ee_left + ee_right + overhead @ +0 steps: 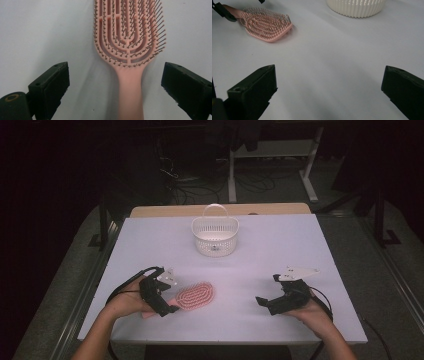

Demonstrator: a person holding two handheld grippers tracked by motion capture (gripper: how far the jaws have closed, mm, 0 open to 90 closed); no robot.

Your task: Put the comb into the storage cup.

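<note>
A pink vented hairbrush (196,296) lies bristles-up on the white table (280,250), its handle pointing toward the person's left hand. My left gripper (169,294) stands open around that handle. In the left gripper view the handle (130,95) runs between the two black pads (53,83), with a gap on each side, so neither pad touches it. My right gripper (268,290) rests open at the front right of the table with nothing between its jaws. The right gripper view has the hairbrush (265,26) at the far left, well beyond that gripper (328,87).
A white slotted basket (215,237) with an upright handle stands at the middle back of the table; its lower wall (357,7) reaches into the right gripper view. Bare table surface lies between the two grippers. Beyond the table, the dark floor holds cables and desk legs.
</note>
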